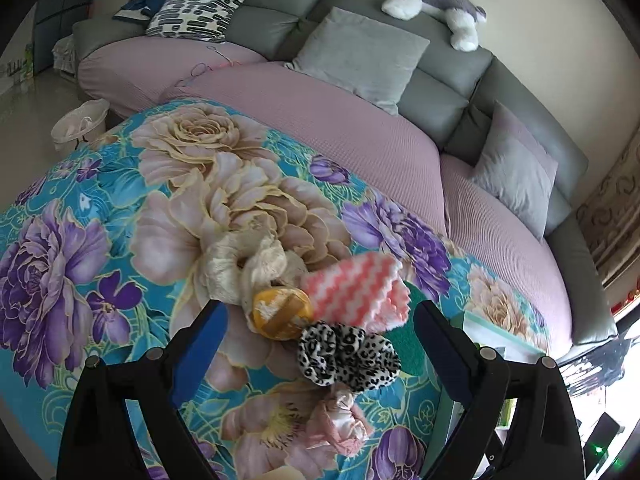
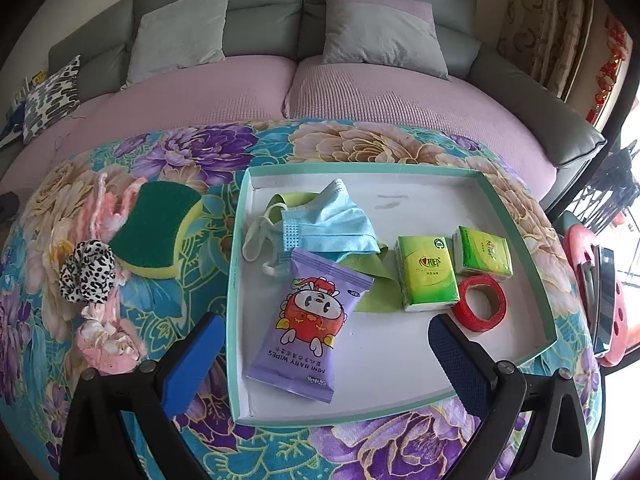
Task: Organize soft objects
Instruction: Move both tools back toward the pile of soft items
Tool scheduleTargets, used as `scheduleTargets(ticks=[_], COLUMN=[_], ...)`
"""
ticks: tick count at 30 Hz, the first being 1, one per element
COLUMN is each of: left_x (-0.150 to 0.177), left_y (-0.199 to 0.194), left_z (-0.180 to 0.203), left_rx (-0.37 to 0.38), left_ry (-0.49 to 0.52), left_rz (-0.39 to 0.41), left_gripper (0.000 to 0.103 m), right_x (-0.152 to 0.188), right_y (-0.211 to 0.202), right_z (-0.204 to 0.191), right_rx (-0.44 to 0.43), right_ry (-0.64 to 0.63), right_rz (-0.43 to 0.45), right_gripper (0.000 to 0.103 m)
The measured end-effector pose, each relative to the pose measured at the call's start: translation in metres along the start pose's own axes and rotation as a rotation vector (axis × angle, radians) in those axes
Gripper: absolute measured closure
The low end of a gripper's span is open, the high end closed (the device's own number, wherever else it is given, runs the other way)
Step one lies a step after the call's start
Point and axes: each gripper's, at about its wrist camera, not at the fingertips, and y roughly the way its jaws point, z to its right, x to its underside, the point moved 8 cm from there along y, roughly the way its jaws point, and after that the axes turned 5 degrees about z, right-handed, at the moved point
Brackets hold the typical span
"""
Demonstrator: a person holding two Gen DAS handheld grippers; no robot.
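Floral-cloth table (image 1: 100, 208) w/ loose softs beside the tray (image 2: 516, 216); left gripper (image 1: 316, 344) spread wide, empty, over the leopard scrunchie (image 1: 348, 360). Should drop straight, pinch only its ruffle, clear of the yellow ball (image 1: 282, 312); right gripper (image 2: 324, 344) also spread, empty above tray

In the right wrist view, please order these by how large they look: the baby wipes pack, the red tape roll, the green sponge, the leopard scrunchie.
1. baby wipes pack, nearest the camera, which may enlarge it
2. green sponge
3. red tape roll and leopard scrunchie: these look alike, so I do not rank them.
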Motion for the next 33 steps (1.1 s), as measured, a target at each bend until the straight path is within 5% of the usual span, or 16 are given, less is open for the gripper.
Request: scheduleTargets(ticks=[20,29,33], left_x=[-0.02,-0.008,-0.001], left_y=[-0.008,0.007,0.016], left_z=[-0.049,-0.086,-0.097], left_rx=[0.03,-0.182,-0.217], left_ry=[-0.131,-0.121,-0.131], left_rz=[0.049,-0.017,-0.046], left_gripper=[0.008,0.008,0.008], right_x=[0.002,0.004,0.009], right_y=[-0.001,0.002,0.006], right_z=[-0.069,-0.118,-0.137], right_rx=[-0.113,-0.197,-0.232], right_ry=[-0.092,-0.172,-0.202], right_rz=[-0.008,-0.009,-0.016], right_gripper=[0.0,0.0,0.0])
